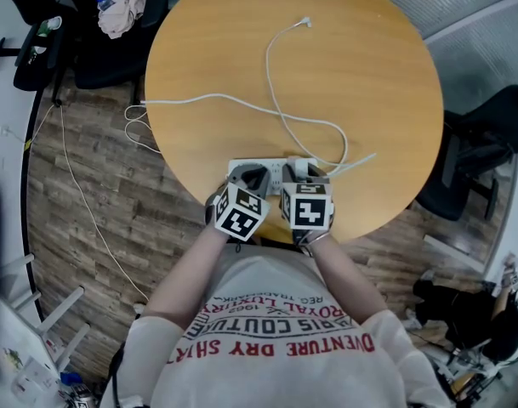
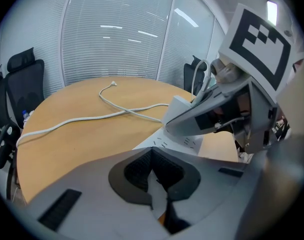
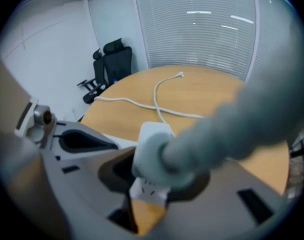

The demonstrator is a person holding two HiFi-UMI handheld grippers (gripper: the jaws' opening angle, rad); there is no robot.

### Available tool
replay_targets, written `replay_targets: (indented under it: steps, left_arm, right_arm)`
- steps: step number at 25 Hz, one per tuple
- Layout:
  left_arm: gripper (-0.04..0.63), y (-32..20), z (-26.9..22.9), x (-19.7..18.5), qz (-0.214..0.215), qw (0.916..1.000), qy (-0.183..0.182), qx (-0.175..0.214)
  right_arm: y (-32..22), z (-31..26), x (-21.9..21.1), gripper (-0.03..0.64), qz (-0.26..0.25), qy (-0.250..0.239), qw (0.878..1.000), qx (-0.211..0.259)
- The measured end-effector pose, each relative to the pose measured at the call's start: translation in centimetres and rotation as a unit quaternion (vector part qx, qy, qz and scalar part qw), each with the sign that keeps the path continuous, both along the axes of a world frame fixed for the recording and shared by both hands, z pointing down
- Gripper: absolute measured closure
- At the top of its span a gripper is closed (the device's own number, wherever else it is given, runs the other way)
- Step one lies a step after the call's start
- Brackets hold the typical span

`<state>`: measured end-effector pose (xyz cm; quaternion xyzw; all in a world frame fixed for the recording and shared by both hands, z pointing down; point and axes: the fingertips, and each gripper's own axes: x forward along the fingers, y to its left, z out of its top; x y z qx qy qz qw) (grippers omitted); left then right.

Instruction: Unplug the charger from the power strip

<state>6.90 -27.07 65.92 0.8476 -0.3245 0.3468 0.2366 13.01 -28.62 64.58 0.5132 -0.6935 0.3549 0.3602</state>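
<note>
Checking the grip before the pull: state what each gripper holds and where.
The right gripper clamps the charger by its sides. The left gripper has jaws together over the strip, holding nothing.

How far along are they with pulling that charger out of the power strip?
Done: the right hand-held gripper has its jaws closed on the white charger, and the left hand-held gripper rests, jaws together, on the power strip, apparently steadying it. In hand: that grip. Left: the pull itself; the charger looks seated in the strip, not yet out.
</note>
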Motion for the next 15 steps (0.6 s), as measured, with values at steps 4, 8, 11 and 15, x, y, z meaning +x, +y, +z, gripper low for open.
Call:
replay_targets:
  steps: [4,8,11,15]
  left_arm:
    - [0.561,-0.1,0.0,0.2,0.002,0.9997,-0.013,0.019]
    - [0.561,-0.2,0.1,0.4,0.003,0.9996,-0.018,0.022]
    - [0.561,-0.2,0.2,0.4,-0.002,0.9997,-0.019,0.018]
    - [0.561,-0.2,0.3,0.5,-0.003,0.9998,-0.016,0.013]
  right_arm:
    - [0.4,0.1,0.3,0.453,0.004,-0.003,1.0,-0.02]
    - [0.3,0.2,0.5,0.454,0.01,0.0,0.999,-0.033]
    - [-0.5,-0.3,0.2,0.459,0.005,-0.002,1.0,-0.025]
    - [-2.6,-2.2,0.2,0.459,-0.008,-0.006,1.0,0.003]
